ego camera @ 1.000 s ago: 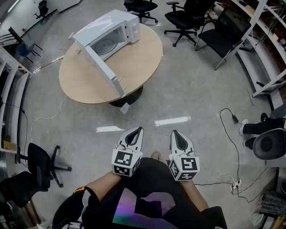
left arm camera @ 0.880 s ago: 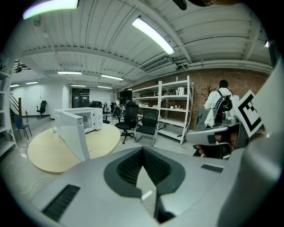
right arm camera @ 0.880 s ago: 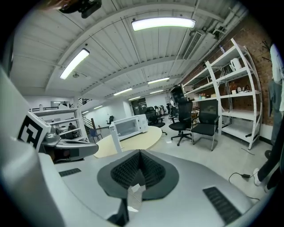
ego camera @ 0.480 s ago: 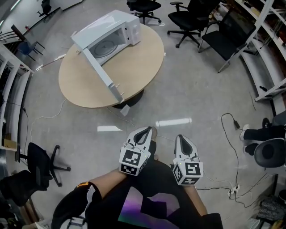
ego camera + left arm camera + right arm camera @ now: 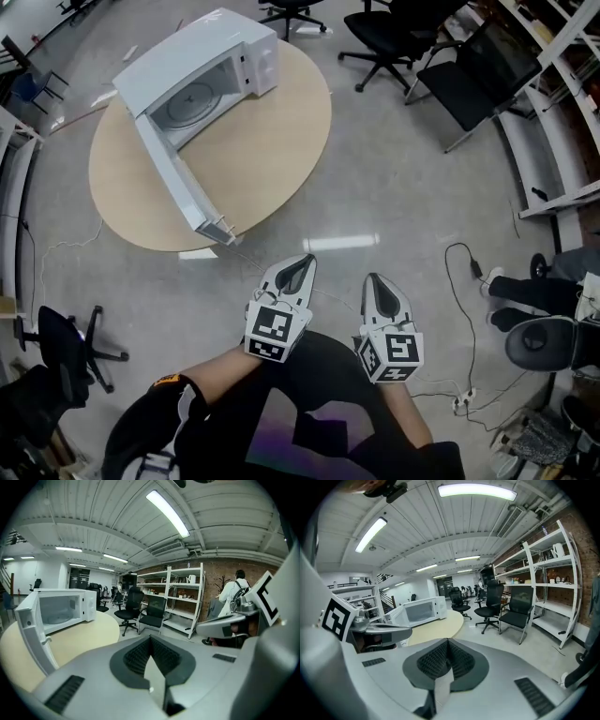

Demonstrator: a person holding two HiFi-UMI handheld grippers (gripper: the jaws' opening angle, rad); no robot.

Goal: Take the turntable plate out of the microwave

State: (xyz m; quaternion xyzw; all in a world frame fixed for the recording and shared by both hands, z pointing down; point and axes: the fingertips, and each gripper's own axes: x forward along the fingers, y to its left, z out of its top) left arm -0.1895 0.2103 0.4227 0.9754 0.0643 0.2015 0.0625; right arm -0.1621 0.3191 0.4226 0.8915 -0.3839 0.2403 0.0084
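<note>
Head view: left gripper (image 5: 300, 262) and right gripper (image 5: 373, 281) are both clenched on nothing, over bare floor (image 5: 403, 187). Well apart, past the table (image 5: 272, 141) edge, the turntable plate (image 5: 187, 101) lies inside the microwave (image 5: 187, 52), whose door (image 5: 173, 183) hangs open.

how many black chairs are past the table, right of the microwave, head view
3: first chair at the top edge just right of the microwave, second chair further right, third chair rightmost and lower down. Others may lie beyond the frame.
</note>
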